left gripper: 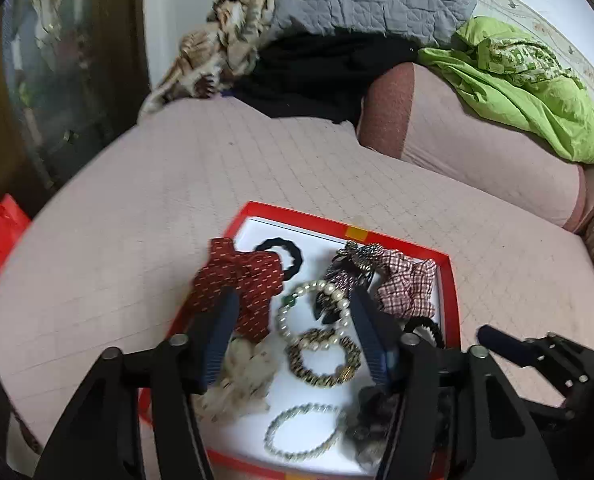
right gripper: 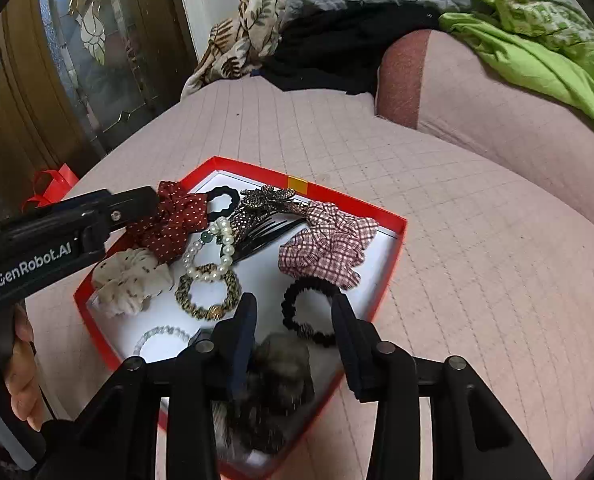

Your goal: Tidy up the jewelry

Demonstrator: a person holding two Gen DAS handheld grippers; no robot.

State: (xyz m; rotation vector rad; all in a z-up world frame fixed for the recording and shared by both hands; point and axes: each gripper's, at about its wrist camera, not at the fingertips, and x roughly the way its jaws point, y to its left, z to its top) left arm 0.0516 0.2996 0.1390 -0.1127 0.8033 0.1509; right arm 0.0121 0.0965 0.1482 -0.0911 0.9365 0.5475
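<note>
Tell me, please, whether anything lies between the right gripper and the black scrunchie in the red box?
Nothing visible does. The right gripper is open, and the black scrunchie lies just ahead, between its fingers, on the white floor of the red box. The checked scrunchie touches its far edge only.

The right gripper point(right gripper: 293, 312) hangs over the near end of a red box point(right gripper: 393, 256) on the bed point(right gripper: 477, 240), jaws apart — nothing between them. Just ahead lies a black scrunchie point(right gripper: 297, 312), beyond it a checked scrunchie point(right gripper: 329, 248). A furry piece point(right gripper: 281, 364) sits under the fingers. The left gripper point(right gripper: 97, 216) reaches in from the left, its tip at a red dotted bow point(right gripper: 173, 220); whether it grips is unclear.
</note>
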